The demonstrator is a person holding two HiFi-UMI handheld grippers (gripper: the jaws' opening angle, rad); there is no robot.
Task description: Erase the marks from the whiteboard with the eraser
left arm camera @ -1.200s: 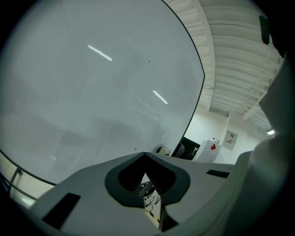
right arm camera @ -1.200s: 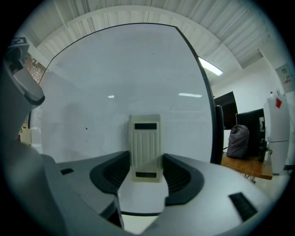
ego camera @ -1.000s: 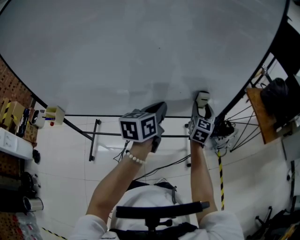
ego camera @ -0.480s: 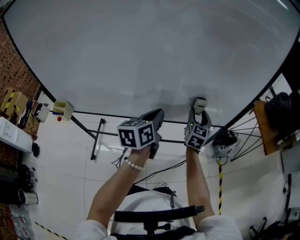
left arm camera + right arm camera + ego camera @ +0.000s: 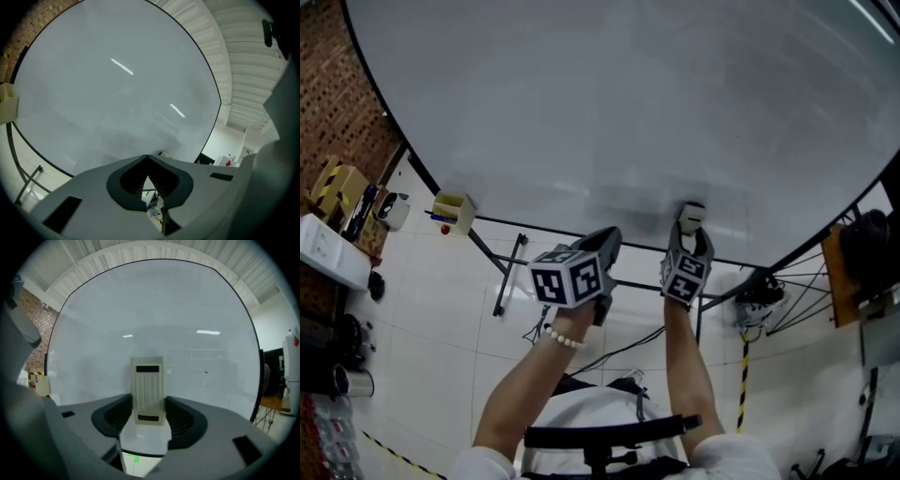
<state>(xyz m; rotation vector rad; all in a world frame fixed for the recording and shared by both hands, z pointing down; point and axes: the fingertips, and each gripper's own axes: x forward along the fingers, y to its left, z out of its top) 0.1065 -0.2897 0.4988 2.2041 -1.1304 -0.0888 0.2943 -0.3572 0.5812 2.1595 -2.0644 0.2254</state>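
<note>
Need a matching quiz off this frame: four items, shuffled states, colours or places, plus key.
Items:
1. left gripper
2. right gripper
3. eraser
4. yellow box

States and places:
A. by the whiteboard's lower edge, at the head view's left
B. jaws shut, nothing between them
C. jaws clamped on a thing
D. cream, ribbed, with dark slots

Pairs: 1-B, 2-C, 3-D, 4-A

Brick wall (image 5: pixel 352 94) at left. Glossy white tile floor (image 5: pixel 431 319), cable (image 5: pixel 628 345) trailing across it. Yellow-black tape (image 5: pixel 742 375) on floor at right. Wooden table (image 5: pixel 842 281) at right edge. Yellow box (image 5: pixel 453 210) near brick wall. Ribbed white ceiling (image 5: pixel 243 70).
</note>
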